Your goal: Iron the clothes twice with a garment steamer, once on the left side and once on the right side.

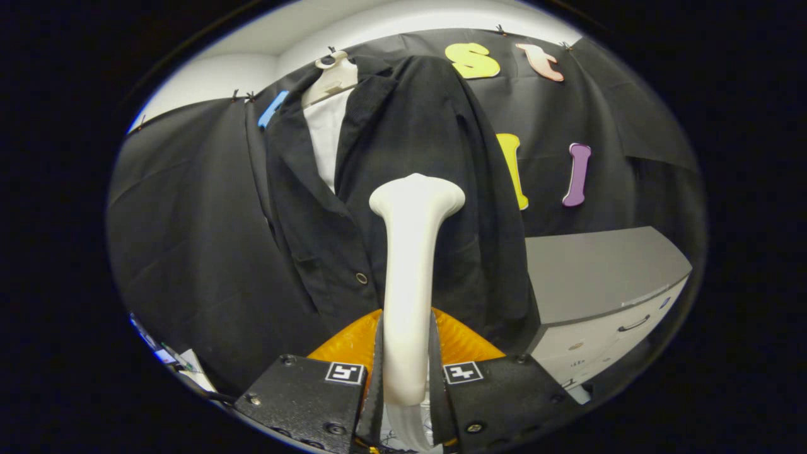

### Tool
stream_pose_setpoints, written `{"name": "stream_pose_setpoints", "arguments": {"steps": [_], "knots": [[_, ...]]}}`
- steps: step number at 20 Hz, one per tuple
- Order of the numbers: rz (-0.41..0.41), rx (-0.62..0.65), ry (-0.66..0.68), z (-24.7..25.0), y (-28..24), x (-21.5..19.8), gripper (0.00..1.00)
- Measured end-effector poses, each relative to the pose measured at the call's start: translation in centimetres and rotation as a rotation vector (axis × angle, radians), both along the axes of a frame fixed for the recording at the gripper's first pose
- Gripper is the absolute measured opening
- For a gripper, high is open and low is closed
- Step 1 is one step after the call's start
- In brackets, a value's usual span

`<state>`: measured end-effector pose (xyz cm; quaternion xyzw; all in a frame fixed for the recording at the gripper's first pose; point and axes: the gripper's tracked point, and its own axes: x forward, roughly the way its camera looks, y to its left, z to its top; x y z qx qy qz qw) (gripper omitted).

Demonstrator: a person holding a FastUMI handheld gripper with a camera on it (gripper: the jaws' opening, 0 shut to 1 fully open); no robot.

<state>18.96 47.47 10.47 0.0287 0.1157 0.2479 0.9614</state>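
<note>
Steamer [410, 277] clamped between both fingers of the gripper [406, 372] at bottom centre of the frame, one finger pressed on each side of the white handle. Handle upright, rising from between the fingers to mid-frame, widening at the top into a flat flared head. Head set against the right front panel of a black jacket [403, 145], near chest level; contact with the cloth not certain. Ribbed translucent hose [406, 429] trailing down from the handle's base, at the very bottom edge. Orange dome-shaped piece [463, 340] just behind the fingers, low centre.

Jacket hung on a white hanger [331, 79] in the upper centre, front open, white lining or shirt [328, 135] visible in the opening, left of the steamer head. Small metal button [361, 278] on the jacket's left panel, left of the handle at mid-height.

Grey-topped white drawer cabinet [599, 284] at right, beside the jacket's hem, dark handle on a drawer front.
</note>
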Motion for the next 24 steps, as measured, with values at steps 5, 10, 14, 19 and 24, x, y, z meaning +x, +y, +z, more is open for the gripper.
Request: {"name": "stream_pose_setpoints", "arguments": {"steps": [5,10,14,19,24], "knots": [[-0.007,-0.013,0.032,-1.9,-0.4,0.2,0.33],[-0.01,-0.033,0.059,-3.6,-0.7,0.2,0.33],[-0.012,-0.046,0.077,-5.0,-0.9,0.1,0.33],[-0.007,-0.071,0.109,-7.3,-1.0,0.0,0.33],[0.001,-0.094,0.134,-9.3,-0.9,-0.1,0.33]]}}
